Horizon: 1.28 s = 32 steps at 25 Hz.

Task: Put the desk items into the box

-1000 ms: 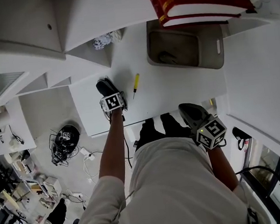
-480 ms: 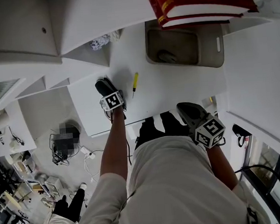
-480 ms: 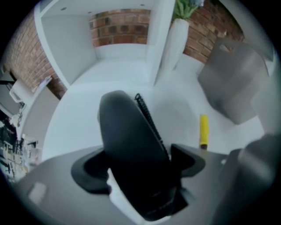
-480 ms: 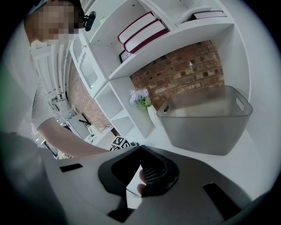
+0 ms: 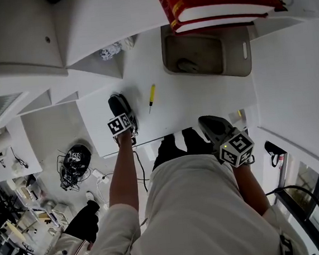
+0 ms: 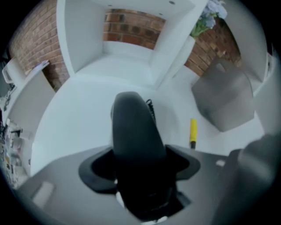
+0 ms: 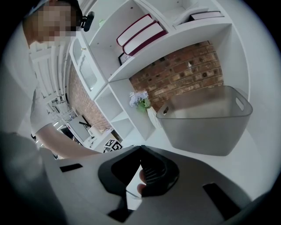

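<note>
A yellow-handled screwdriver (image 5: pixel 152 95) lies on the white desk (image 5: pixel 201 97), between my left gripper (image 5: pixel 118 102) and the grey box (image 5: pixel 205 52). In the left gripper view the screwdriver (image 6: pixel 192 132) is right of my jaws (image 6: pixel 133 102), not between them. Those jaws are closing; one dark finger hides most of the other, and I see nothing in them. The box (image 6: pixel 225 101) stands at the far right, and something small and dark lies in it. My right gripper (image 5: pixel 208 124) hovers at the desk's front edge, its jaw tips (image 7: pixel 140 148) touching and holding nothing.
Red books (image 5: pixel 214 1) lie on a shelf above the box (image 7: pixel 206 121). White shelf compartments (image 6: pixel 127 39) with a brick back wall run along the desk's far side, and flowers (image 7: pixel 139 99) stand beside the box. A person's arm (image 7: pixel 66 143) reaches across.
My left gripper has shifted slightly left, away from the screwdriver. The right gripper has hardly moved.
</note>
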Each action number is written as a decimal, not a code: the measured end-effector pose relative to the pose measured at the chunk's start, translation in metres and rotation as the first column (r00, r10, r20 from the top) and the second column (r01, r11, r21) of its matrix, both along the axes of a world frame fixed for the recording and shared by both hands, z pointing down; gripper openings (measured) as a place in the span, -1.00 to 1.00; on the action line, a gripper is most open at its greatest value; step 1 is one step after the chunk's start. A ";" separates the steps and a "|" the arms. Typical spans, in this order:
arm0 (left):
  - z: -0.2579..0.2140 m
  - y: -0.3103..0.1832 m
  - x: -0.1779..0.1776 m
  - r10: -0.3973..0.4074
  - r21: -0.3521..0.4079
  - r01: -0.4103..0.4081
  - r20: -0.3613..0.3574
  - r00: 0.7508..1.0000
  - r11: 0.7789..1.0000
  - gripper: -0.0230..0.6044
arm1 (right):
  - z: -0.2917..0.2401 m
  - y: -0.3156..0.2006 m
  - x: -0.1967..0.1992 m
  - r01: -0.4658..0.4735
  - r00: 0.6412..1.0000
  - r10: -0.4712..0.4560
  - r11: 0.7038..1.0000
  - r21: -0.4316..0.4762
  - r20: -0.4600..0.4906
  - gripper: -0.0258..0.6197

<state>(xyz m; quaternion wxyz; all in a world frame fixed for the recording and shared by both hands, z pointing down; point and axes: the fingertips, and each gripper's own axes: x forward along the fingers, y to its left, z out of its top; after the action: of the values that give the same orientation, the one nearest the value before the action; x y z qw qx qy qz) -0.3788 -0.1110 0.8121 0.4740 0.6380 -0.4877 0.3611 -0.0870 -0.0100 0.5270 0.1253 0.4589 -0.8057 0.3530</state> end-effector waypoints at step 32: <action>-0.080 0.010 0.025 -0.249 -0.024 0.280 -0.535 0.808 0.960 0.10 | -0.008 0.004 -0.029 -0.004 1.000 0.003 0.999 0.034 0.017 -0.94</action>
<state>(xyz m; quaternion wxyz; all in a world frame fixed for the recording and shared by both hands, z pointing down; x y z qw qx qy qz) -0.3542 -0.1012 0.7325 0.6179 0.6518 -0.4311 0.0865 -0.1163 -0.0058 0.5188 0.1102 0.4594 -0.8117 0.3434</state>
